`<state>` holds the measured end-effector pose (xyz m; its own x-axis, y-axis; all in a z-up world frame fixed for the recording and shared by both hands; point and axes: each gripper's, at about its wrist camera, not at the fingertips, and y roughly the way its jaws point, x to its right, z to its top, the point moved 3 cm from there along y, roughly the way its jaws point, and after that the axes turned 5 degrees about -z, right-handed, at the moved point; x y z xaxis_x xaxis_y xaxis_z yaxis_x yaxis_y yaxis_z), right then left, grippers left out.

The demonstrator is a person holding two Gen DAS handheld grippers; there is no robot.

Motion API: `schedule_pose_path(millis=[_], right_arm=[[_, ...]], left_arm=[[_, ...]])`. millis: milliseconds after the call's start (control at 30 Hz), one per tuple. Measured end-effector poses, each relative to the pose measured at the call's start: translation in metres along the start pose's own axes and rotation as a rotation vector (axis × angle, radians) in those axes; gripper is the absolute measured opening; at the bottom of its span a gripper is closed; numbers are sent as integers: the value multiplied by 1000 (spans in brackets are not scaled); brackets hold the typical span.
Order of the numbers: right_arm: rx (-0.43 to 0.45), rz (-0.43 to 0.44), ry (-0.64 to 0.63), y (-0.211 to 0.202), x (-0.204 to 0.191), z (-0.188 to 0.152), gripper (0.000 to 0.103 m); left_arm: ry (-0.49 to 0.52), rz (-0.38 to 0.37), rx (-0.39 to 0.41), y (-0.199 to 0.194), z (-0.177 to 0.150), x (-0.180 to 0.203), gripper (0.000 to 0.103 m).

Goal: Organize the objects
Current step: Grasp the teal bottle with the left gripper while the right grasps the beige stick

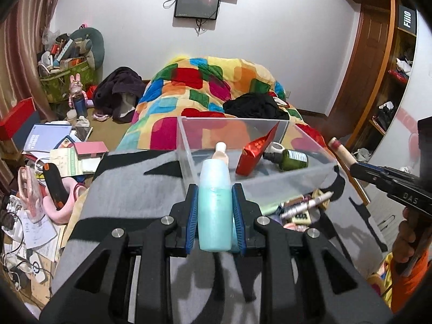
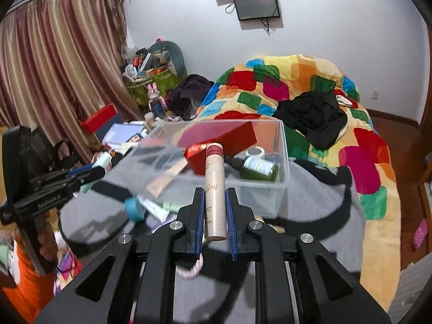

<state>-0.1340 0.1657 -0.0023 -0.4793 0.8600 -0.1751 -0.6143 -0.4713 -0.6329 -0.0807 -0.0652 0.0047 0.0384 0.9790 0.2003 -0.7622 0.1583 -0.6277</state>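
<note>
My left gripper (image 1: 215, 191) is shut on a turquoise bottle (image 1: 215, 202) with a peach neck and white cap, held just before the clear plastic box (image 1: 272, 178). My right gripper (image 2: 215, 197) is shut on a beige tube with a dark red cap (image 2: 214, 186), held in front of the same box (image 2: 259, 191). In the box lie a red packet (image 1: 256, 154), a dark green bottle (image 1: 290, 159) and a white tape roll (image 2: 255, 151). The right gripper with its tube shows at the right of the left wrist view (image 1: 343, 151); the left gripper shows at the left of the right wrist view (image 2: 89, 172).
The box stands on a grey and black blanket (image 1: 135, 183) on a bed with a colourful quilt (image 1: 199, 86). Loose cosmetics (image 1: 305, 208) lie by the box's near right corner. Books and clutter (image 1: 59, 145) fill the floor at left. A wooden shelf (image 1: 386, 81) stands at right.
</note>
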Motion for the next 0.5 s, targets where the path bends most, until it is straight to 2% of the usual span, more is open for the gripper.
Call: schedule_pose_path(millis=[267,500], right_arm=[[-50,-25,74,48,14,27,14],[-133,-33,87,86,17,29,14]], left_arm=[[-12,-10,-60,38,22,-1,24],[-8,0,-116,72,30,-2,24]])
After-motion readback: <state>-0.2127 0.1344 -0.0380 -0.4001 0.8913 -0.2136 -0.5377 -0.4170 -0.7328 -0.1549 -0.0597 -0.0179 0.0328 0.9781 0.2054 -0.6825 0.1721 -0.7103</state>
